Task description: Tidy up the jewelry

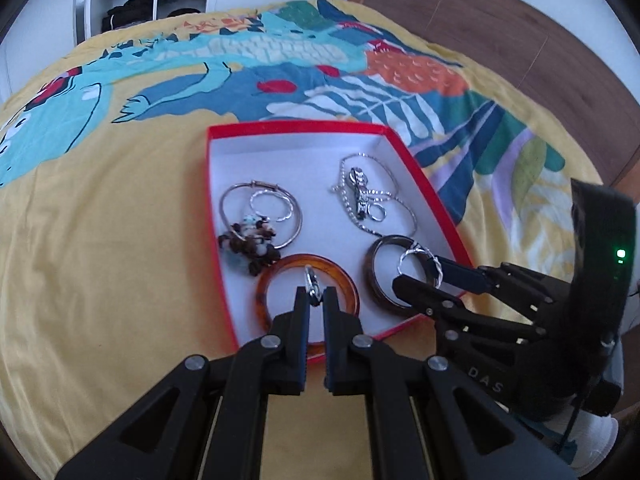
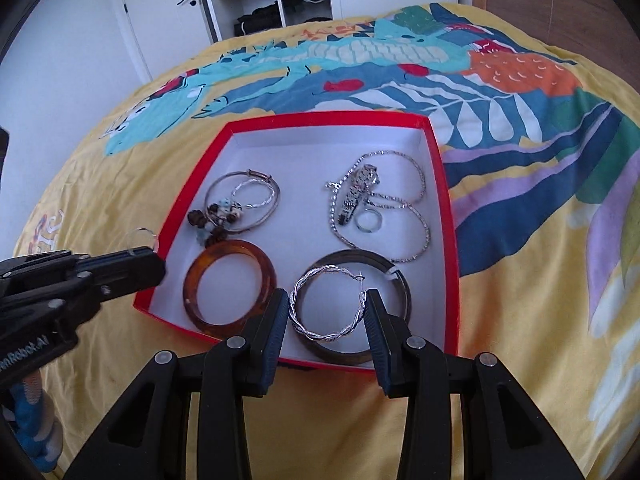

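We hold a twisted silver hoop [image 2: 328, 304] in the right claw [image 2: 326, 312], pads on either side of it, above the red box [image 2: 448, 216] on the bed [image 2: 520, 360]; the left claw [image 1: 316, 300] is clenched on a small thin hoop [image 1: 312, 282] over the amber bangle [image 1: 340, 280]. The risk — either earring slipping, since wire offers the pads little purchase; dropped carelessly, it could tangle in the chain necklace [image 2: 416, 216] or miss the box altogether. The right view shows the twisted hoop's open clasp; the left view shows the small hoop edge-on, pinched near its bottom — a detail the right view blurs.
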